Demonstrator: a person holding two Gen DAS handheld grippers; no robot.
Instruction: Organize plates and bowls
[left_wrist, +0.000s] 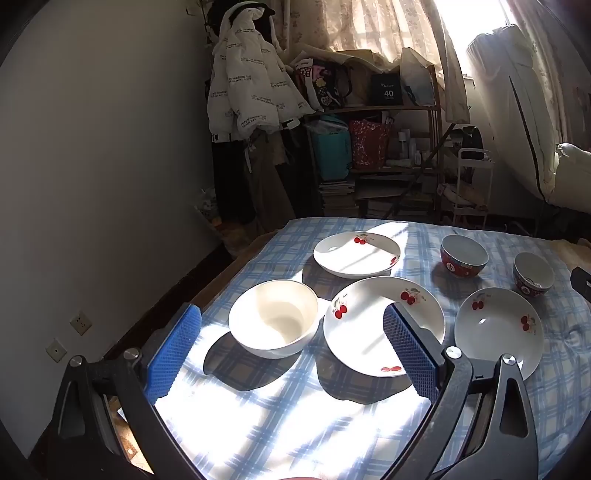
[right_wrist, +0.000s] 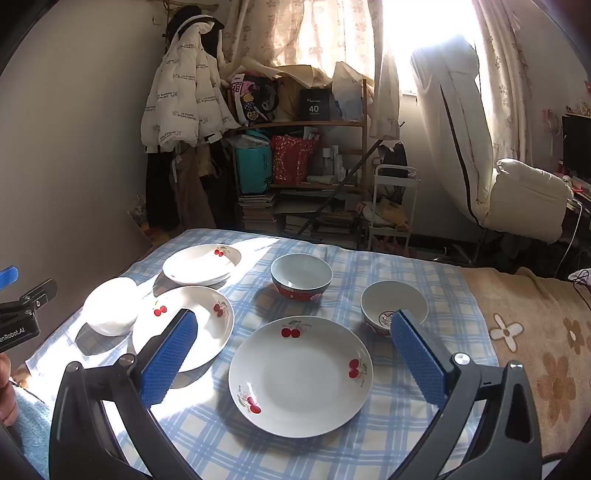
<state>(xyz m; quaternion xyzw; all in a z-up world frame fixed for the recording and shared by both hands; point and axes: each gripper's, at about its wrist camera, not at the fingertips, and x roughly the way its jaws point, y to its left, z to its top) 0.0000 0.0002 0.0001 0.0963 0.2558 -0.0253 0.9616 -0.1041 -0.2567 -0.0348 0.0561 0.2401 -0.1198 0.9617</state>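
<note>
While both the left gripper (left_wrist: 291, 354) and right gripper (right_wrist: 295, 360) hover wide open and empty, nothing is stacked yet. Next, I judge, comes pinching one rim: the near plate (right_wrist: 300, 376) or white bowl (left_wrist: 273, 318).

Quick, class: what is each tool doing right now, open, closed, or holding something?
Left tool: open, holding nothing, above the white bowl and a cherry plate.
Right tool: open, holding nothing, above another cherry plate.

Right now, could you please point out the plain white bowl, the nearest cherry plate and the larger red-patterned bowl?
Plain white bowl (left_wrist: 275, 317): left wrist view, on its inner wall.
Nearest cherry plate (right_wrist: 301, 376): right wrist view, on its flat centre.
Larger red-patterned bowl (right_wrist: 301, 275): right wrist view, on its inside.
</note>
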